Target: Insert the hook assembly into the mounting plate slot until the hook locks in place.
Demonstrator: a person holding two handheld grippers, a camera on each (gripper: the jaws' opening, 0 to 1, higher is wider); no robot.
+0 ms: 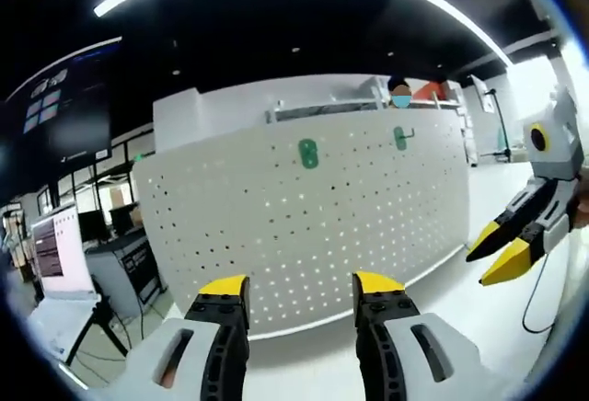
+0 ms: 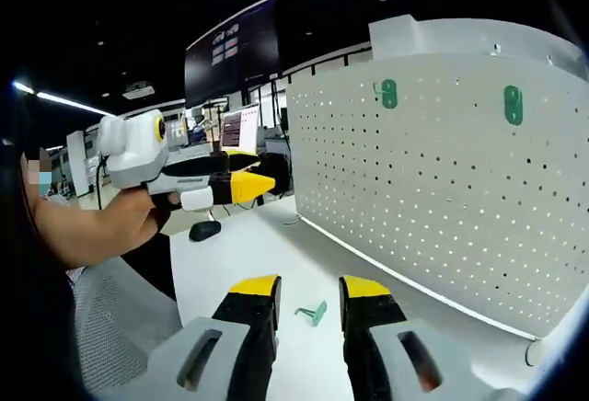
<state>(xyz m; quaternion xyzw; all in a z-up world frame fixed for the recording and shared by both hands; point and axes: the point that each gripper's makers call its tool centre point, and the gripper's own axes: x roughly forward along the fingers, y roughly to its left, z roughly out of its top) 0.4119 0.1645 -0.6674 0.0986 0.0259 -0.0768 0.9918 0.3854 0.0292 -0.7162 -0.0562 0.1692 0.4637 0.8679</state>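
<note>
Your left tongs (image 1: 301, 289) stand with the yellow-tipped jaws well apart and nothing between them, pointed at the white perforated metal pegboard (image 1: 350, 208) that stands upright on the white tabletop (image 1: 442, 281). Your right tongs (image 2: 309, 289) are likewise spread wide and hold nothing; their tips hang above the tabletop (image 2: 248, 254). Just beyond and between those tips, in the right gripper view, the small green plastic hook assembly (image 2: 313, 312) lies on the tabletop, apart from both jaws.

On the pegboard (image 2: 442, 189) two green slotted mounting plates are fixed near the top edge: one (image 1: 308, 154) left of centre in the left gripper view, the other (image 1: 400, 138) further right, with a thin peg sticking out beside it. In the right gripper view the same two plates (image 2: 389, 94) (image 2: 513, 105) show high on the board.

Each view also catches your other tongs from the side: the right tongs (image 1: 502, 249) show with jaws parted, and the left tongs (image 2: 253, 187) are gripped by your hand (image 2: 138, 222).
</note>
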